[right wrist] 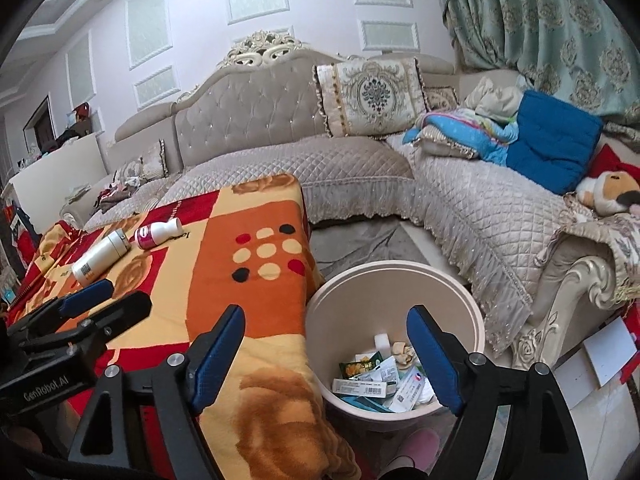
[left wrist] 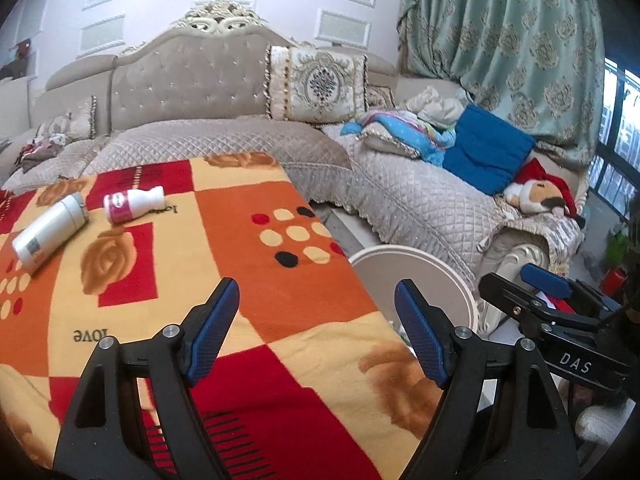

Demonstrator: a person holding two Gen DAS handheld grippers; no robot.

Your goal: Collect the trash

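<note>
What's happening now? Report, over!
Left tool open, empty. Right tool open over bin. Two bottles, white and pink, lying on blanket. Nothing blocking.

1. White cylindrical bottle [left wrist: 49, 233] with a barcode label lies on its side on the patterned blanket.
2. Pink-labelled white bottle [left wrist: 133, 204] lies just beside it.
3. Beige trash bin [right wrist: 400, 288] stands upright on the floor, holding wrappers and packets.

Beige tufted sofa [left wrist: 208, 92] behind patchwork orange-red fleece blanket [left wrist: 248, 264]; ornate embroidered cushion [left wrist: 318, 84], blue quilted pad [left wrist: 486, 148], Santa plush toy [left wrist: 538, 194], teal damask curtain [left wrist: 516, 40].
</note>
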